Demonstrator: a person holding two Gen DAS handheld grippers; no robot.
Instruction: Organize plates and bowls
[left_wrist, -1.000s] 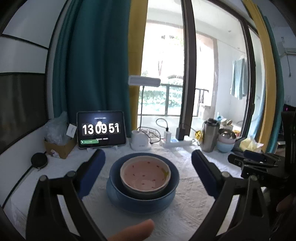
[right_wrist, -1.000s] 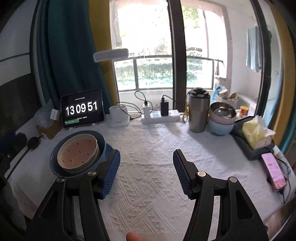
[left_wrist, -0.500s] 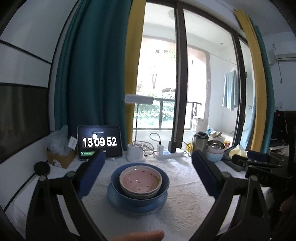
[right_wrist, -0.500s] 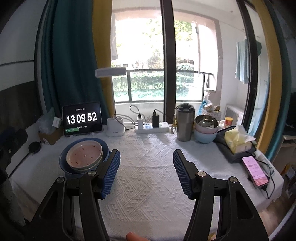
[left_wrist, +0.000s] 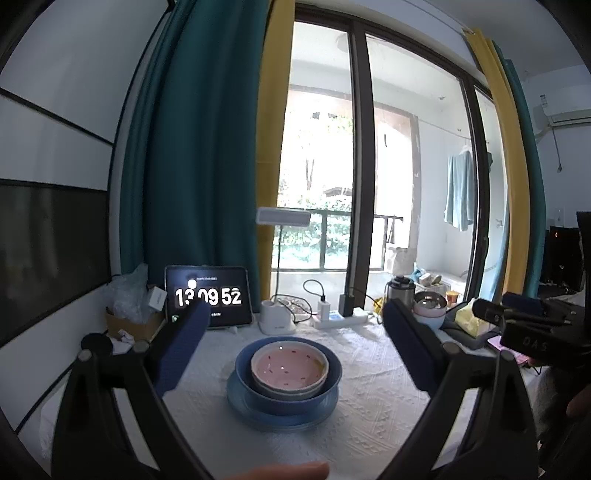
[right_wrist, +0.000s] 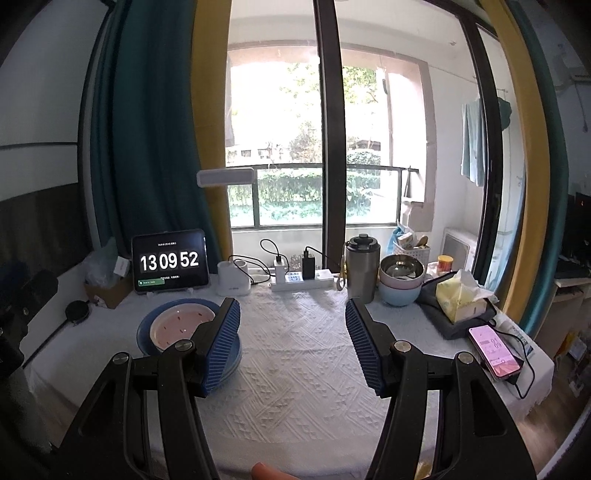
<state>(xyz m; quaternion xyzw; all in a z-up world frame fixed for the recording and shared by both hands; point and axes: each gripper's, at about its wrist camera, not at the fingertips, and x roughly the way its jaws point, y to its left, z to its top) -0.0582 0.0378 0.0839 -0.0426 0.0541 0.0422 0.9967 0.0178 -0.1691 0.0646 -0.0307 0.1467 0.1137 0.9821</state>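
Left gripper: jaws spread wide, nothing held, hanging above the table. Straight ahead and below, between its two fingers: pink bowl nested in a blue bowl, both seated on a blue plate

Right gripper: also wide open, empty. The same stack sits off its left finger, partly hidden behind that pad; bare tablecloth lies between the jaws

Second stack, a steel bowl over pink and pale blue ones, stands ahead and right of the right gripper, just beside the steel tumbler, near the tissue pack

Judgement: main stack looks settled; the far bowls may be the remaining work, though that can't be told for sure. If they are fetched, approach low with the right gripper, pinch one rim wall rather than the whole stack, keep clear of the tumbler and the phone cable, lift level so the nested bowls don't slide
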